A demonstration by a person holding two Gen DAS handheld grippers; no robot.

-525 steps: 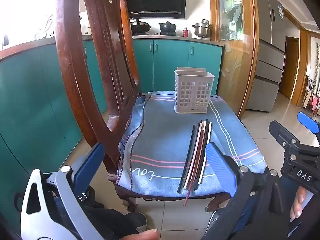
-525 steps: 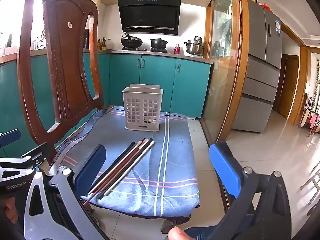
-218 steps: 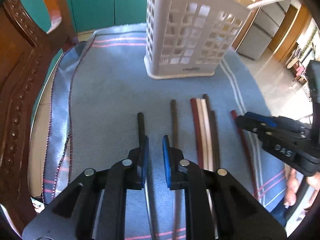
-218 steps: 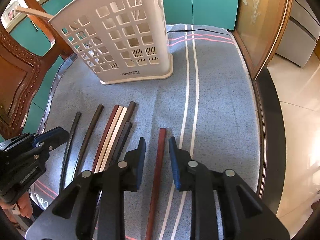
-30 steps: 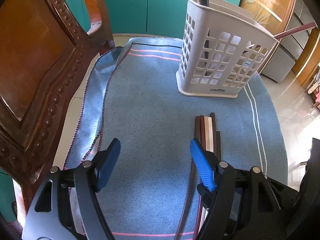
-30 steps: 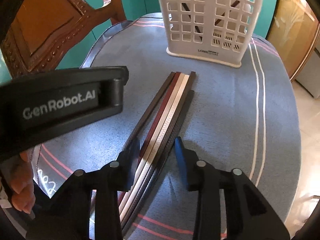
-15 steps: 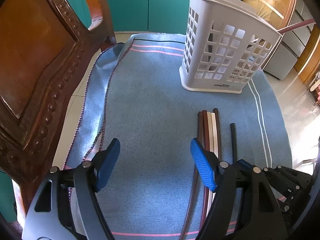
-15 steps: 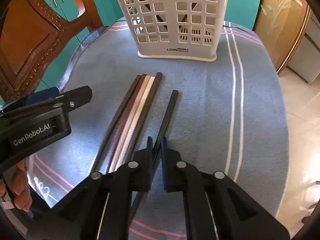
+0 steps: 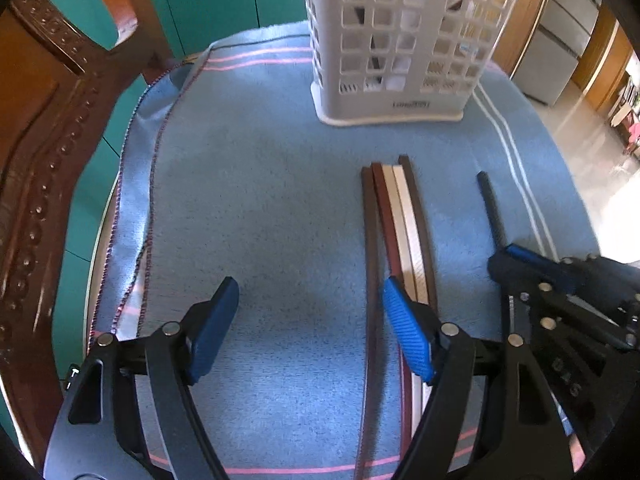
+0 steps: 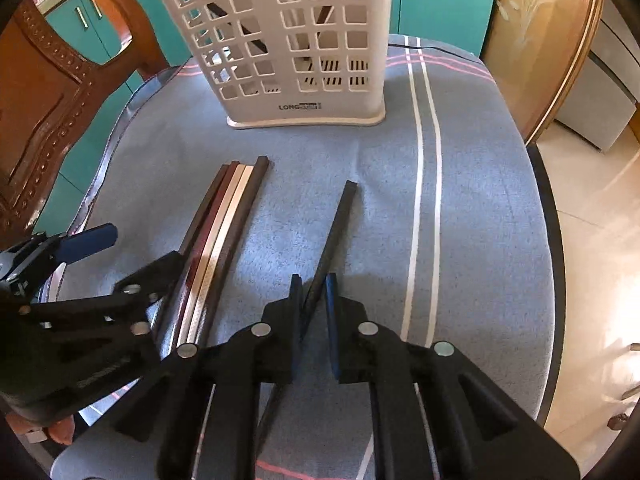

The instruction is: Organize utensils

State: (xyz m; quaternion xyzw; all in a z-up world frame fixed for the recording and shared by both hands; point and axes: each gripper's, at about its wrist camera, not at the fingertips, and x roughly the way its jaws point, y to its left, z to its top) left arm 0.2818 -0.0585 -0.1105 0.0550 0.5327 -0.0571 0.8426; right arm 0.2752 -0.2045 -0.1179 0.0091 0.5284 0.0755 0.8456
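The right gripper (image 10: 311,292) is pinched narrow around a single black chopstick (image 10: 335,224), which lies apart from the others on the blue cloth (image 10: 480,200) with its far end pointing toward the basket (image 10: 280,40). The grip sits near the stick's near end, so a good lift probably means keeping the squeeze firm, raising the far tip clear of the cloth first, then swinging the stick upright before lowering it through the basket's open top. The left gripper (image 9: 308,320) hangs wide and empty over the cloth, its right finger (image 9: 406,334) just above the bundle (image 9: 396,216) of five chopsticks, brown, maroon and cream, lying side by side; it should stay off them until the right one is clear. Farther off, the white slotted basket stands upright on the cloth with a few dark sticks leaning inside. Its base reads "LONG", the rest too small to read. Faint lettering on both gripper bodies is unreadable.
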